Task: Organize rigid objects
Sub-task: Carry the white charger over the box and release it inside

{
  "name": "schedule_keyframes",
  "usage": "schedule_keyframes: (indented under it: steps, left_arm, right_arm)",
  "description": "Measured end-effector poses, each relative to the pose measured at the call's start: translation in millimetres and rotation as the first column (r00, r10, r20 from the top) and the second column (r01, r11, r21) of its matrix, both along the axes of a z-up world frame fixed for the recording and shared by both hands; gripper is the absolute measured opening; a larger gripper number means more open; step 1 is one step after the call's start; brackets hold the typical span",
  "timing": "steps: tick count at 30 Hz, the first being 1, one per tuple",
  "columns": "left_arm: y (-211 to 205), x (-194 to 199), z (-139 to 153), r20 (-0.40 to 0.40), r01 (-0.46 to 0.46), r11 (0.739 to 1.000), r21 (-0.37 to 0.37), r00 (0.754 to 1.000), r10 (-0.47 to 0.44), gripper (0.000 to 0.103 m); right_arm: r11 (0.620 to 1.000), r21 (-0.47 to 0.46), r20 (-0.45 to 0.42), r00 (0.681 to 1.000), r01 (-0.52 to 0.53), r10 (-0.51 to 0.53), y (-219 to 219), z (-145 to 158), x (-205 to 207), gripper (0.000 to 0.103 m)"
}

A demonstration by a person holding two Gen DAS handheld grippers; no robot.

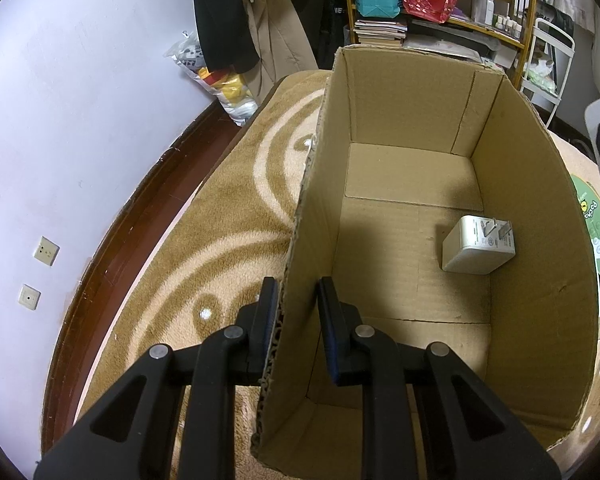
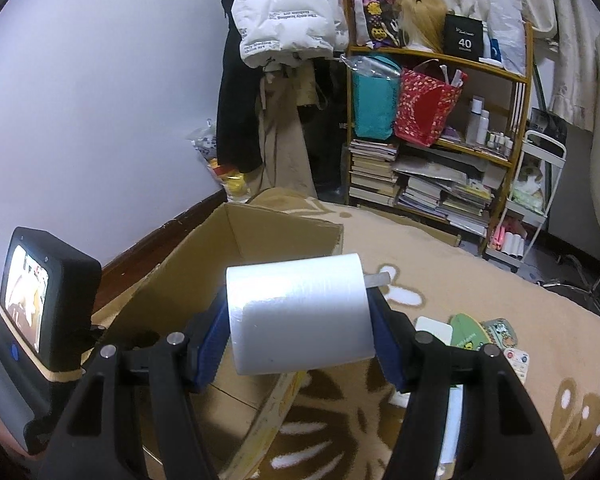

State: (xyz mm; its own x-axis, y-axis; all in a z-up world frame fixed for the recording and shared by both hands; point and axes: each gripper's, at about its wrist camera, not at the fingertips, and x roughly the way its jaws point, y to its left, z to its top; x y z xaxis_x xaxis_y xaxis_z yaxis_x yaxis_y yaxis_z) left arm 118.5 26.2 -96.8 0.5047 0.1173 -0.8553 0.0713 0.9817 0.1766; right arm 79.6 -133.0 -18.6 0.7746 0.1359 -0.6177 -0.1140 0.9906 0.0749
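Two hand-held grippers are at work over the brown patterned rug (image 1: 228, 216). My left hand-held gripper (image 1: 296, 316) straddles the near left wall of the open cardboard box (image 1: 532, 240): one pad touches the outside, the other stands a little off the inside, so the fingers are apart rather than pinched. My right hand-held gripper (image 2: 300, 316) is clamped on a roll of clear plastic film (image 2: 300, 312), one blue pad against each end, the roll lying crosswise above the box's right rim.

Only the left wrist view looks down into the box, where a white plug-in charger (image 1: 478, 246) lies on the floor near the right wall, prongs up; its label print is too small to read. Just outside that wall is a green printed card, lettering cut off.

Only the right wrist view shows the left unit's small lit screen (image 2: 24, 296), and flat cards and a green paddle-shaped sheet (image 2: 470, 334) on the rug beyond the roll. On the wooden shelf (image 2: 440, 60) behind, a black box reads "40" (image 2: 464, 42); stacked books, a teal bag and a red bag sit below.
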Motion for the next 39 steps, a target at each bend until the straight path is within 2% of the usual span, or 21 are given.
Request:
schedule_keyframes:
  steps: [18,39]
  left_arm:
    - [4,3,1,-0.008,-0.003,1.0,-0.012,1.0,0.003,0.02]
    - [7,2,3,-0.016,-0.002,1.0,-0.026,1.0,0.002,0.02]
  right_arm:
    - [0.996,0.012,-0.021,0.995,-0.092,0.093,23,-14,-1,0.068]
    - [0.994,0.029,-0.021,0.994,-0.107,0.108,27,-20,-1,0.068]
